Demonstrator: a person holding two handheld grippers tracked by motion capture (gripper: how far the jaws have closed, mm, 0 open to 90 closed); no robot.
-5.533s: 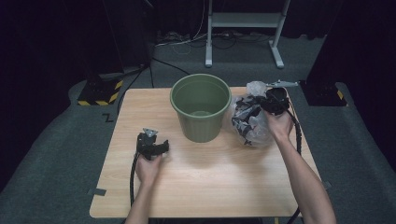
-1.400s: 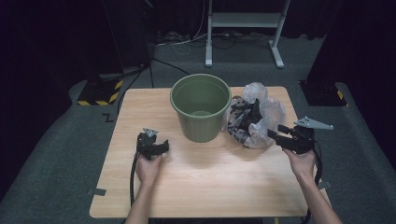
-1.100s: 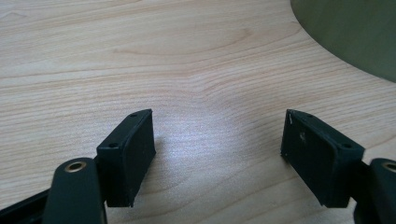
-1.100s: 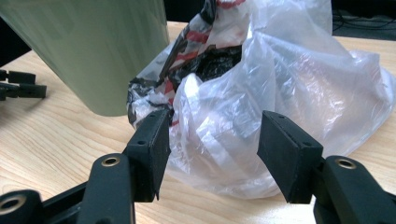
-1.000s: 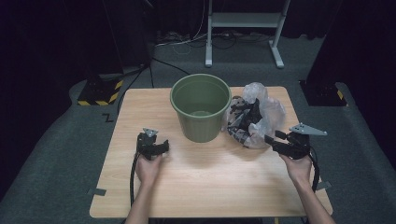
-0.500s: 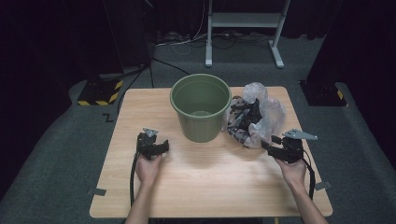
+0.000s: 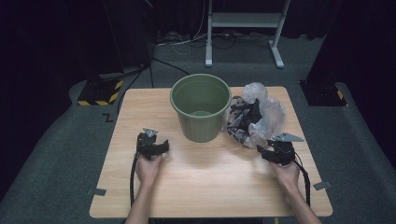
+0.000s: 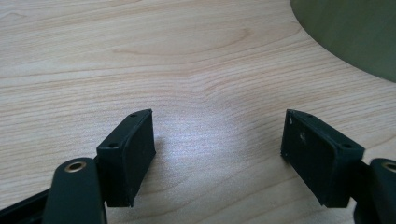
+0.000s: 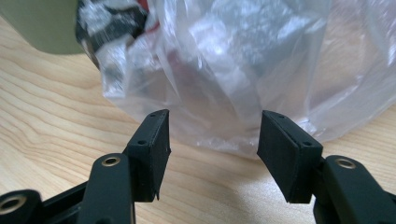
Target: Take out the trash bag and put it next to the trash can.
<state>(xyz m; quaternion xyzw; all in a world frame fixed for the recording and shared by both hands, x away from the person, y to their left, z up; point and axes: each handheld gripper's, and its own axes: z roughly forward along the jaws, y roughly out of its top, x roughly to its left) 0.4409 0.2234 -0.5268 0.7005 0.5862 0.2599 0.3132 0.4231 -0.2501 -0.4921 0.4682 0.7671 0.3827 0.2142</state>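
A green bucket (image 7: 201,105) stands upright at the middle back of the wooden table (image 7: 210,182). Right of it lies a clear plastic bag (image 7: 257,116) stuffed with dark items. My right gripper (image 7: 261,152) rests low at the bag's near side, open, jaws aimed at the bag. In the right gripper view the bag (image 9: 243,79) lies just beyond the open gripper (image 9: 212,149), nothing between the pads. My left gripper (image 7: 161,148) sits on the table left of the bucket, open and empty. In the left gripper view the bucket wall (image 8: 355,32) shows beyond the open gripper (image 8: 217,154).
Grey carpet surrounds the table. A white stand (image 7: 243,28) is on the floor behind it, and a yellow-and-black striped block (image 7: 100,91) lies at the back left. Bare table wood stretches between the two hands.
My right gripper has come down and toward the near side of the bag, from above the table's right edge to table level. The left gripper has not moved.
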